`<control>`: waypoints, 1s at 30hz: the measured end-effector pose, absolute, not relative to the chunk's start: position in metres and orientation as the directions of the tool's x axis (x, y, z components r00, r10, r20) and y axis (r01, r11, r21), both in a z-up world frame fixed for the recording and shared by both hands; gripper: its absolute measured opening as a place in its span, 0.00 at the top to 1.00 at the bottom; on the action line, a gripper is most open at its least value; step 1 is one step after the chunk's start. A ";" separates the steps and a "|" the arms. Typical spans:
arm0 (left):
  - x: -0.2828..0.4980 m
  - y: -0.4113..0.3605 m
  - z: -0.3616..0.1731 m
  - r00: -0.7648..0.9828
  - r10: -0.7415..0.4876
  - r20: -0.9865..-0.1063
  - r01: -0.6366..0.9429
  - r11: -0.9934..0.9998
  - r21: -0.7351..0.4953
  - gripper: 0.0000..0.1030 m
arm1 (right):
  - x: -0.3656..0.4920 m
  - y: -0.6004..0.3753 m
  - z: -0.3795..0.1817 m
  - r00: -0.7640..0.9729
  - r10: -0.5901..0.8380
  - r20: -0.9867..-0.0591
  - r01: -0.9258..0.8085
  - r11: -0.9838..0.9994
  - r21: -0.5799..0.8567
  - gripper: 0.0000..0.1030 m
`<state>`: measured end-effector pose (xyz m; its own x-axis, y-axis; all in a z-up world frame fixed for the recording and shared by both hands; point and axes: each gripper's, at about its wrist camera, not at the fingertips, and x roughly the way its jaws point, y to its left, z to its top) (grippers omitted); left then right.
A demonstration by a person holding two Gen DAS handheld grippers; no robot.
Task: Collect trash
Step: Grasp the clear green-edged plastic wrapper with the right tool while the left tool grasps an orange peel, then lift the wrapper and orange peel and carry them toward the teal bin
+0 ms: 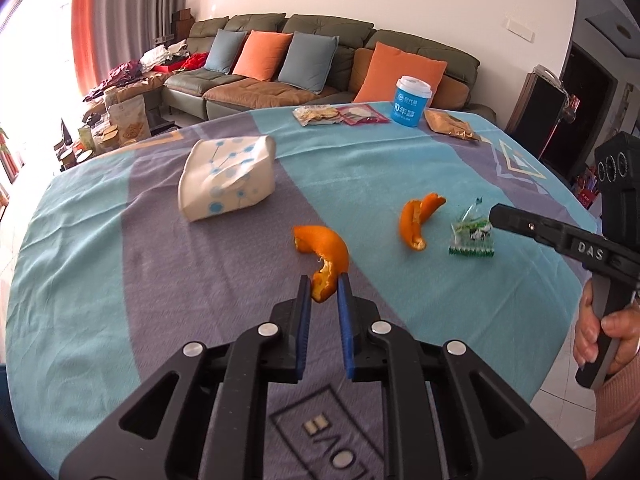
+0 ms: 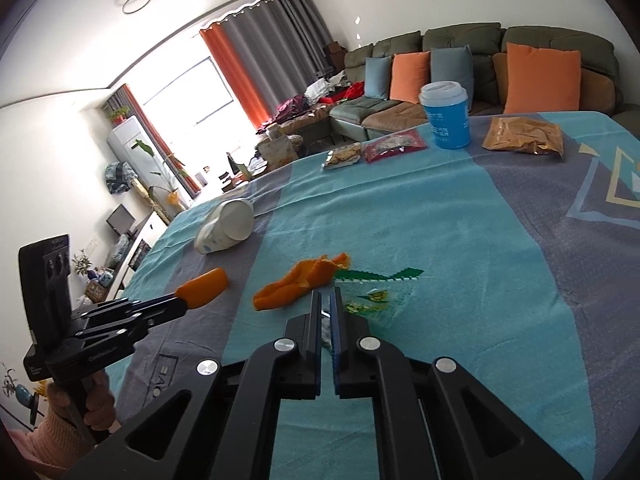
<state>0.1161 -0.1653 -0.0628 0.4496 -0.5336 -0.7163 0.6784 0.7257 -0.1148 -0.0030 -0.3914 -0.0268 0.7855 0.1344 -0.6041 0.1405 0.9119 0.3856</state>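
Observation:
My left gripper [image 1: 325, 285] is shut on the near end of a curved orange peel [image 1: 322, 254], also seen in the right wrist view [image 2: 204, 283]. A second orange peel [image 1: 418, 220] [image 2: 298, 280] lies on the tablecloth to its right. A clear green-edged candy wrapper [image 1: 472, 236] [image 2: 372, 300] lies beside it. My right gripper [image 2: 329, 300] is shut on the wrapper's near edge; it also shows in the left wrist view [image 1: 496, 214].
A white tissue pack [image 1: 228, 178] lies to the left. At the far table edge stand a blue cup [image 1: 412, 100], snack packets [image 1: 340, 114] and a brown bag [image 1: 450, 124]. A sofa [image 1: 320, 72] stands beyond. The tablecloth [image 1: 120, 280] covers the round table.

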 end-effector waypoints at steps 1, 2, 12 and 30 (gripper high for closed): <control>0.115 -0.163 -0.064 0.450 -0.531 -0.718 0.676 0.728 -0.114 0.85 | -0.003 -0.392 -0.028 0.783 0.125 -0.610 0.152 0.912 0.382 0.88; 0.116 -0.159 -0.066 0.450 -0.526 -0.722 0.671 0.732 -0.115 0.84 | -0.003 -0.393 -0.030 0.781 0.127 -0.611 0.157 0.907 0.390 0.76; 0.119 -0.158 -0.078 0.419 -0.510 -0.752 0.671 0.731 -0.122 0.60 | 0.003 -0.384 -0.045 0.741 0.123 -0.660 0.185 0.908 0.376 0.74; 0.118 -0.158 -0.072 0.437 -0.506 -0.743 0.658 0.744 -0.120 0.85 | -0.003 -0.376 -0.034 0.776 0.151 -0.612 0.124 0.916 0.383 0.99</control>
